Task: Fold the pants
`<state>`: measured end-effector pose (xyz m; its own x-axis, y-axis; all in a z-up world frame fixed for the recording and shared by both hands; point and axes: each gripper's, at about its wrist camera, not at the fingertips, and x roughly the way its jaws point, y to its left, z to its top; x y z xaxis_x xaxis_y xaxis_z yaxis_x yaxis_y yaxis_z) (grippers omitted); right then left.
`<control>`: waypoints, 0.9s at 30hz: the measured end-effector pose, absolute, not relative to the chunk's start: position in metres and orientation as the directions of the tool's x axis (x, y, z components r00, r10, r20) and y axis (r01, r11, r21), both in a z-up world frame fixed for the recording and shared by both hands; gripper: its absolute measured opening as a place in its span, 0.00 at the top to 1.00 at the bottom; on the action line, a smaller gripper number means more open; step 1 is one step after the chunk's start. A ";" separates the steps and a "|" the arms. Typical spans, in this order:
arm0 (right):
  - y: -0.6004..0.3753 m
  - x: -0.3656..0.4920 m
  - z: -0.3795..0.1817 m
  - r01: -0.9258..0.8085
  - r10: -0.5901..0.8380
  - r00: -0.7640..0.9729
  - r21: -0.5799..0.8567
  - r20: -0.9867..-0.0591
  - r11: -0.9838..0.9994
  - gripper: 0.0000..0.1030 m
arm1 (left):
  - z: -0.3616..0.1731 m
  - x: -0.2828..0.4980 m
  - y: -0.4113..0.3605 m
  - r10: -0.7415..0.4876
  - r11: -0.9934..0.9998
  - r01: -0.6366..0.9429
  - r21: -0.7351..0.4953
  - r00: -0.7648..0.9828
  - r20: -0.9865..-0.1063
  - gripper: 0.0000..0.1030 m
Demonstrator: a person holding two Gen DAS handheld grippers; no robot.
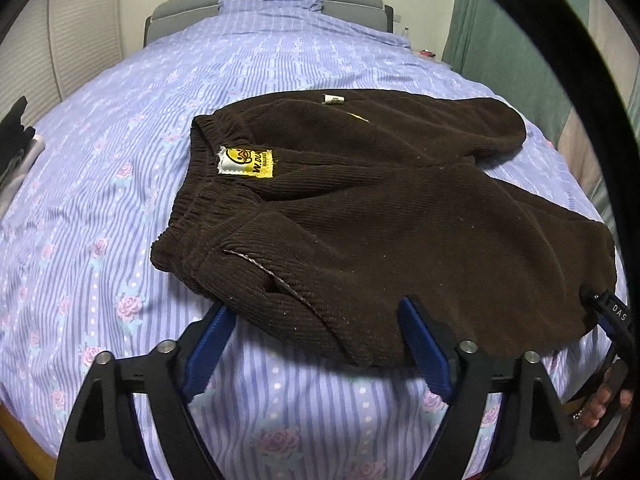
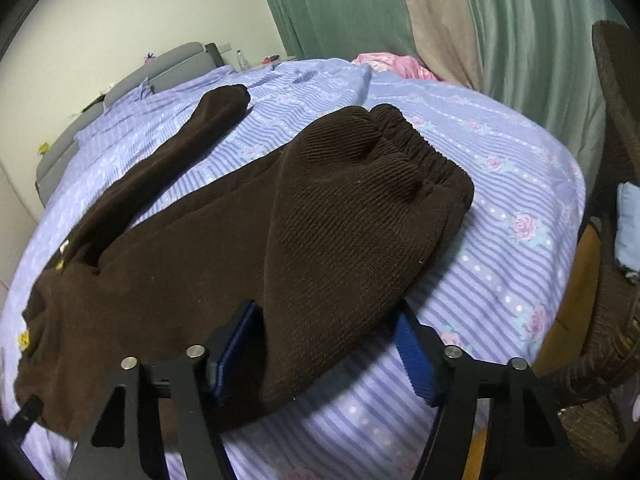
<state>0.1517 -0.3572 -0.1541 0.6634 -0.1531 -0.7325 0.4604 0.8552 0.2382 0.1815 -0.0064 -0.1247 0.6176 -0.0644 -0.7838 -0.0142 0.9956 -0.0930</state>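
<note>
Pants (image 1: 360,200) lay spread flat on the bed (image 1: 120,200), unfolded. Their near edge sat between the spread jaws of the left gripper (image 1: 320,344) and right gripper (image 2: 328,344), neither yet pinching. Every fold remained to do.

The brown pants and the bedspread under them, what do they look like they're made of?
The brown pants look like corduroy: fine parallel ribs run across a matte, slightly fuzzy surface dotted with pale lint, and the waistband is gathered elastic. The bedspread looks like thin woven cotton or a cotton blend, printed with lilac stripes, white dots and roses, lying smooth with soft creases. The exact fibre cannot be told.
</note>
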 end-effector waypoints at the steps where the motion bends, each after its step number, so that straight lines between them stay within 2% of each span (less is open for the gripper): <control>1: -0.357 0.152 -0.153 0.458 -0.146 0.665 0.245 -0.733 0.855 0.42 | -0.124 0.183 -0.005 -0.061 0.995 -0.021 -0.093 0.613 -0.788 0.29; 3: -0.356 0.154 -0.152 0.448 -0.129 0.662 0.252 -0.738 0.858 0.54 | -0.124 0.184 -0.005 -0.066 0.995 -0.020 -0.098 0.605 -0.794 0.39; 7: -0.355 0.152 -0.142 0.433 -0.107 0.664 0.265 -0.740 0.861 0.67 | -0.121 0.188 -0.005 -0.043 0.997 -0.021 -0.071 0.607 -0.793 0.54; 8: -0.355 0.150 -0.136 0.427 -0.101 0.671 0.271 -0.734 0.863 0.70 | -0.120 0.188 -0.005 -0.029 0.998 -0.025 -0.055 0.609 -0.792 0.65; 9: -0.355 0.149 -0.133 0.423 -0.100 0.678 0.275 -0.728 0.863 0.74 | -0.119 0.188 -0.006 -0.015 0.999 -0.028 -0.040 0.612 -0.791 0.67; 14: -0.348 0.138 -0.105 0.385 -0.097 0.719 0.277 -0.689 0.880 0.79 | -0.117 0.185 -0.002 -0.040 0.998 -0.019 -0.065 0.617 -0.786 0.74; 18: -0.338 0.129 -0.084 0.351 -0.110 0.751 0.254 -0.651 0.901 0.81 | -0.113 0.177 0.010 -0.076 0.992 -0.029 -0.119 0.619 -0.781 0.79; 27: -0.326 0.136 -0.024 0.285 -0.118 0.838 0.244 -0.533 0.927 0.81 | -0.066 0.174 0.024 -0.089 0.985 -0.045 -0.166 0.694 -0.714 0.81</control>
